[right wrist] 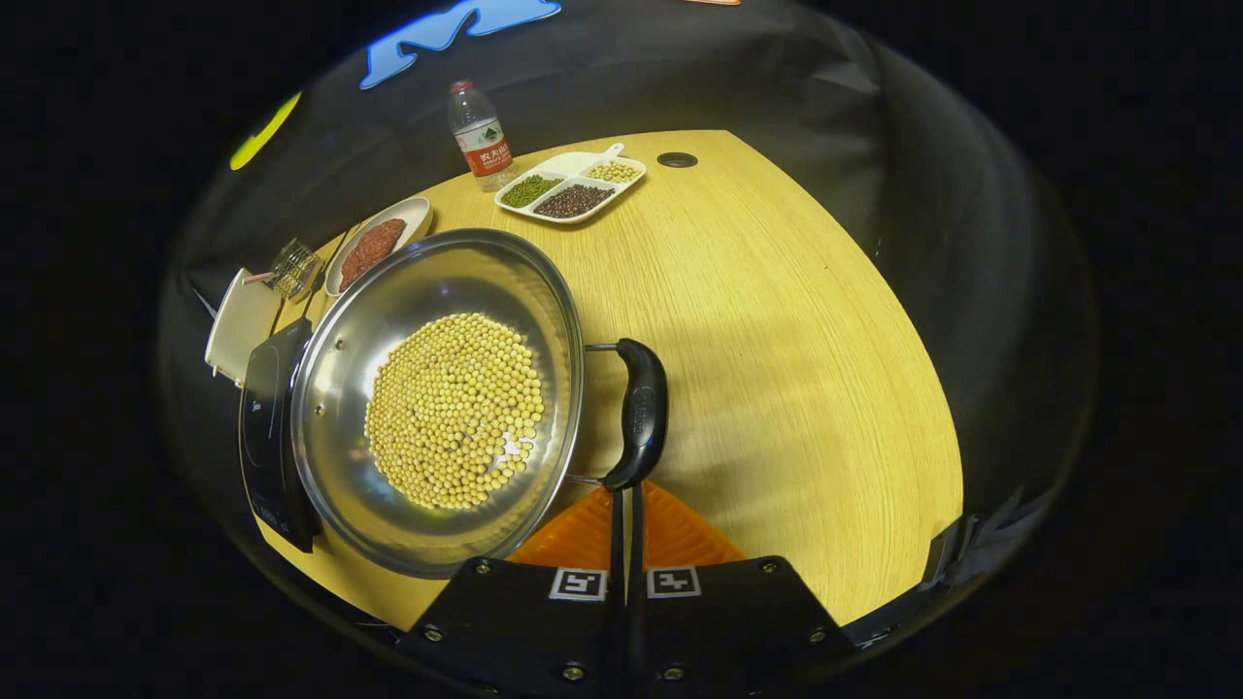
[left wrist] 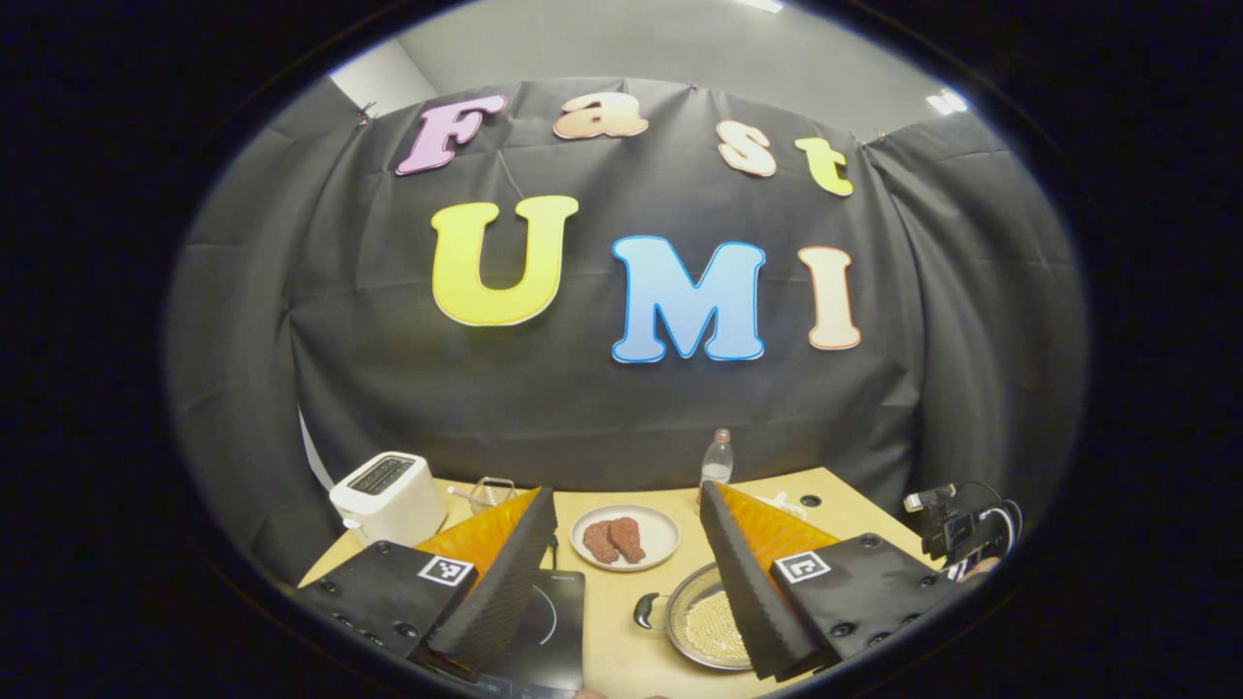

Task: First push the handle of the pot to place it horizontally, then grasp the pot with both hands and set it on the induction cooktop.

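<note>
Right gripper, fingers pressed together and empty, noses against the black handle of a steel pot of yellow beans beside the black induction cooktop: push step underway, apparently. Left gripper hangs wide apart above; next, both must clamp opposite handles w/o tipping.

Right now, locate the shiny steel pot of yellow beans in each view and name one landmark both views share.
Left gripper view: steel pot sits bottom centre-right, partly behind the left gripper's right-hand finger.
Right gripper view: steel pot sits centre-left, ahead of the right gripper.
Shared landmark: white plate of reddish meat.
</note>
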